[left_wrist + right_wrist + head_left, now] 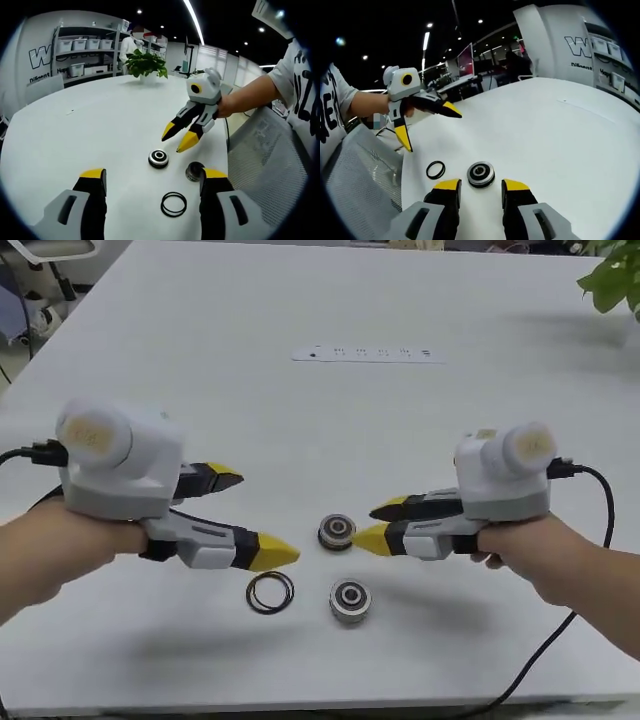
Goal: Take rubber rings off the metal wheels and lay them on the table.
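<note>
Two metal wheels lie on the white table (pixel 300 420). The far wheel (pixel 336 531) has a dark rim. The near wheel (pixel 350 600) lies flat closer to the front edge. Thin black rubber rings (pixel 270 592) lie loose and overlapping to the left of the near wheel. My right gripper (pixel 368 525) is open, its yellow tips just right of the far wheel and apart from it. That wheel (pixel 480 174) sits just ahead of the right gripper (pixel 481 185). My left gripper (pixel 262 517) is open wide, with the far wheel (pixel 158 158) ahead of it and the rings (pixel 173 204) near its right jaw.
A white power strip (pixel 368 354) lies at the middle back of the table. A potted plant (pixel 612 280) stands at the far right corner. A black cable (pixel 590 570) trails off the right gripper. A mesh chair (pixel 265 160) stands beside the table edge.
</note>
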{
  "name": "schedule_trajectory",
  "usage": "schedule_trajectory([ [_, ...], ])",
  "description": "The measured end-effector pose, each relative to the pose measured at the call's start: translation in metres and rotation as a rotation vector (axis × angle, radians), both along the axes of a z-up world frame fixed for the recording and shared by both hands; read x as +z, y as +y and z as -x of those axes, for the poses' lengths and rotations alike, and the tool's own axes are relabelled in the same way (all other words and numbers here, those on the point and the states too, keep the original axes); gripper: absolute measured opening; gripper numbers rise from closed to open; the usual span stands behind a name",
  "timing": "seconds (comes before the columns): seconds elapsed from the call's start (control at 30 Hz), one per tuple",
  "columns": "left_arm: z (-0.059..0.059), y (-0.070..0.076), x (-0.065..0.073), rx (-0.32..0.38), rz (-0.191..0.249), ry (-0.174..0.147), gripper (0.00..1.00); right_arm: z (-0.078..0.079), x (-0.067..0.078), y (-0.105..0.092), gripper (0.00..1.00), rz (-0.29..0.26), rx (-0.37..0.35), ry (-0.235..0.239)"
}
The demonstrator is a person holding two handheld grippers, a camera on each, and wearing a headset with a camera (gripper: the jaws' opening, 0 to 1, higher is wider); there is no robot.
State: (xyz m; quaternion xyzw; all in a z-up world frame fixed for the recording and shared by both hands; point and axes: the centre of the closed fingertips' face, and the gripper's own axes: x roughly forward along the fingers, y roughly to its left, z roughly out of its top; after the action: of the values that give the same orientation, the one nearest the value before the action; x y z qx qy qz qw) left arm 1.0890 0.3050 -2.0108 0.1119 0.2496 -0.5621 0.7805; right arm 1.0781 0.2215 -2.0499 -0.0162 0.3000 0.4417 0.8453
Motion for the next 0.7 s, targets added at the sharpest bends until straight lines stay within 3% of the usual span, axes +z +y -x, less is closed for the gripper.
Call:
schedule_trajectory([
  [0.2, -0.004, -0.005, -0.004, 0.002, -0.002, 0.006, 0.71, 0.001, -0.006, 0.000, 0.26, 0.032, 0.024, -0.013],
  [0.33, -0.004, -0.009, -0.008, -0.009, -0.013, 0.009, 0.70, -0.002, -0.010, -0.001, 0.31, 0.041, 0.028, -0.017],
  [0.7, -0.004, -0.019, -0.018, -0.031, -0.026, 0.019, 0.63, -0.001, -0.018, 0.003, 0.29, 0.056, 0.054, -0.024],
])
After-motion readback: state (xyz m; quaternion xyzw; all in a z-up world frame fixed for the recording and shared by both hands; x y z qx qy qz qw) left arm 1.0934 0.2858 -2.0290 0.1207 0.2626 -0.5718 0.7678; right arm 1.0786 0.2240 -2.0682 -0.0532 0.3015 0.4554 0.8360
